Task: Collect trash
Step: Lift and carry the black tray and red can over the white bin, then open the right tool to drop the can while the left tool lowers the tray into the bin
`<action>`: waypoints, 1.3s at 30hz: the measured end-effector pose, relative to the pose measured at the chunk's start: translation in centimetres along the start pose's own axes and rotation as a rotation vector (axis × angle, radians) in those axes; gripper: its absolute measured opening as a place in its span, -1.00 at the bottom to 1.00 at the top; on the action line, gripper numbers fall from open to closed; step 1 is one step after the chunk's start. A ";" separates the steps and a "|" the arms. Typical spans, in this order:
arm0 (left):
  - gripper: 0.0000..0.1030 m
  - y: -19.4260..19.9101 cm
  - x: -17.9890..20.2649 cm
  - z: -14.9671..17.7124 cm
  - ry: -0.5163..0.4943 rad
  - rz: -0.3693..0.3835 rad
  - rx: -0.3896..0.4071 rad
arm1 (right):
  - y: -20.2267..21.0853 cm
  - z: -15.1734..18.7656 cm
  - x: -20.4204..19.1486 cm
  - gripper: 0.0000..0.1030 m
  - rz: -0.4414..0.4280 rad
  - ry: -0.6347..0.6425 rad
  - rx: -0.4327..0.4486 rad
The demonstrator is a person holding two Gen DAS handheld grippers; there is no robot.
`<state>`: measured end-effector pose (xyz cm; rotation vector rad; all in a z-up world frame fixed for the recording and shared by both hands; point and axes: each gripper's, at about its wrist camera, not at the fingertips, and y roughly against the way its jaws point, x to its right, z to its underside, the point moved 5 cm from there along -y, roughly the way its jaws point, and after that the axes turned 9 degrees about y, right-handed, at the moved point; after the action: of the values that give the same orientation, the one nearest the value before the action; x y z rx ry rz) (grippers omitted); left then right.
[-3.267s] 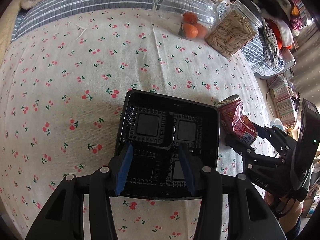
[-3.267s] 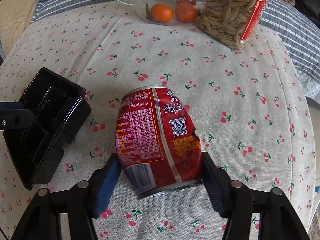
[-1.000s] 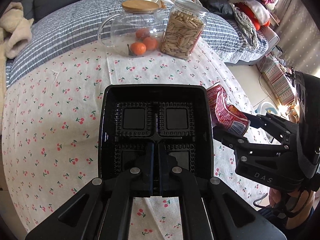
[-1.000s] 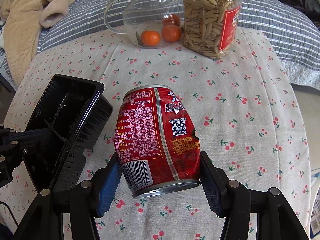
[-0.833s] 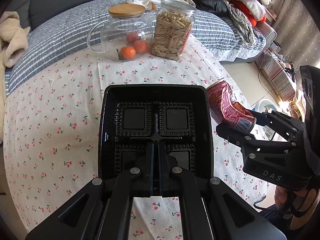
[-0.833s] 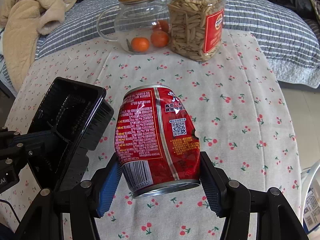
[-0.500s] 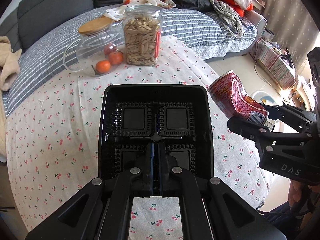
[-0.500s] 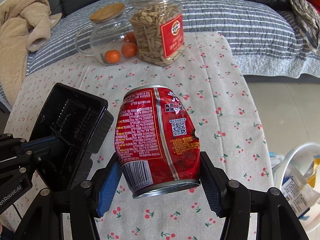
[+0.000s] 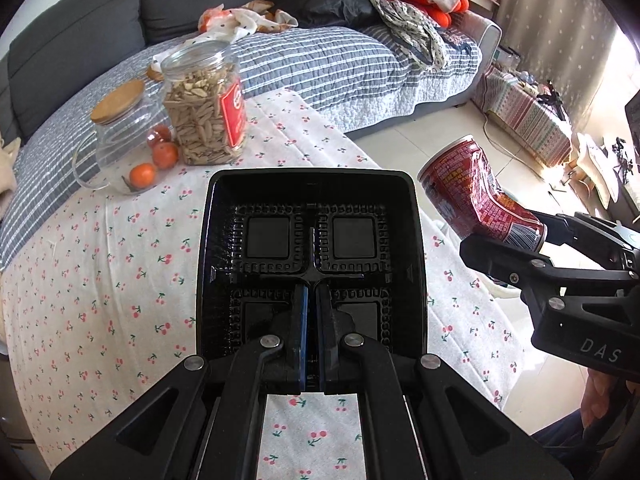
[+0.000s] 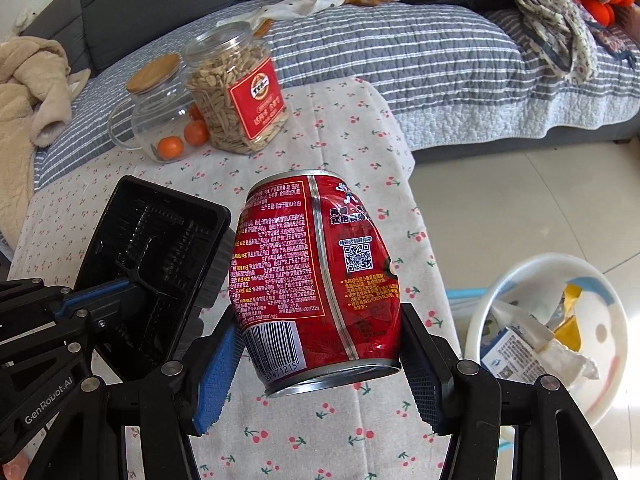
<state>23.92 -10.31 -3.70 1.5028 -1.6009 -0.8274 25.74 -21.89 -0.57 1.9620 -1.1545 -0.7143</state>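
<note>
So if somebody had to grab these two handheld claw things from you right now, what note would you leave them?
Left gripper: jaws shut on the near wall of the black ribbed plastic food tray, held above the cherry-print tablecloth.
Right gripper: jaws shut on the dented red drink can, also in the air.
Done: both pieces of trash are picked up.
Left: drop both into the white plastic bin on the floor right of the table, which already holds wrappers. The seed jar and glass jug with oranges look like keepers.
</note>
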 end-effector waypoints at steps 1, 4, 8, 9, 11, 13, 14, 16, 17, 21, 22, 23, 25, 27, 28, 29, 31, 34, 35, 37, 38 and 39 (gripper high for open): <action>-0.94 -0.1 0.8 0.0 -0.008 0.004 0.000 | 0.3 0.2 0.5 0.26 0.006 -0.007 0.003; -0.94 -0.7 2.9 0.0 -0.035 0.012 -0.001 | 1.4 0.9 2.4 0.26 0.024 -0.032 0.010; -0.94 -1.3 5.6 0.0 -0.068 0.018 0.000 | 2.8 2.0 5.5 0.26 0.051 -0.074 0.018; -0.94 -1.5 6.3 0.0 -0.078 0.017 -0.001 | 3.1 2.3 6.3 0.26 0.057 -0.090 0.019; -0.94 -1.6 7.7 -0.1 -0.093 0.025 0.000 | 3.9 2.8 8.1 0.26 0.068 -0.124 0.024; -0.94 -1.7 9.1 -0.2 -0.102 0.049 0.002 | 4.8 3.4 9.8 0.26 0.076 -0.161 0.035; -0.94 -1.6 9.8 -0.2 -0.111 0.056 0.003 | 5.2 3.6 10.6 0.26 0.079 -0.180 0.040; -0.94 -1.7 11.2 -0.2 -0.124 0.070 0.005 | 6.0 4.1 12.2 0.26 0.086 -0.214 0.047; -0.94 -1.8 11.9 -0.2 -0.125 0.078 0.002 | 6.3 4.4 13.0 0.26 0.093 -0.230 0.049; -0.94 -2.9 14.7 0.0 -0.130 0.110 -0.022 | 7.2 5.6 15.5 0.26 0.109 -0.283 0.044; -0.94 -3.2 15.5 0.1 -0.133 0.120 -0.029 | 7.3 5.9 16.0 0.26 0.112 -0.292 0.040; -0.94 -3.5 16.2 0.2 -0.135 0.130 -0.037 | 7.3 6.2 16.5 0.26 0.114 -0.301 0.037; -0.94 -4.3 17.7 0.5 -0.138 0.149 -0.055 | 7.1 6.9 17.5 0.26 0.117 -0.323 0.022; -0.94 -5.1 19.1 0.9 -0.139 0.166 -0.073 | 6.7 7.5 18.5 0.26 0.122 -0.346 0.005; -0.94 -5.5 19.7 1.0 -0.139 0.172 -0.081 | 6.6 7.8 19.1 0.26 0.121 -0.358 -0.001; -0.94 -5.9 20.2 1.1 -0.139 0.177 -0.090 | 6.4 8.1 19.6 0.26 0.116 -0.370 -0.009; -0.94 -7.0 21.1 1.2 -0.130 0.186 -0.113 | 6.0 8.5 20.3 0.26 0.104 -0.389 -0.029; -0.94 -8.6 22.1 1.0 -0.110 0.199 -0.137 | 5.3 9.1 21.3 0.26 0.082 -0.414 -0.055; -0.94 -9.1 22.1 0.9 -0.097 0.199 -0.142 | 5.0 9.2 21.6 0.26 0.074 -0.424 -0.064; -0.94 -9.8 22.0 0.6 -0.064 0.205 -0.156 | 4.3 9.4 22.2 0.26 0.059 -0.442 -0.081; -0.94 -10.1 22.0 0.4 -0.051 0.211 -0.163 | 3.9 9.5 22.4 0.26 0.058 -0.445 -0.092; -0.94 -10.3 21.9 0.2 -0.040 0.216 -0.167 | 3.5 9.4 22.6 0.26 0.061 -0.443 -0.102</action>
<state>28.74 -33.00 -10.52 1.1801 -1.6462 -0.8502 26.88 -46.16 -5.21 1.7210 -1.3962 -1.1909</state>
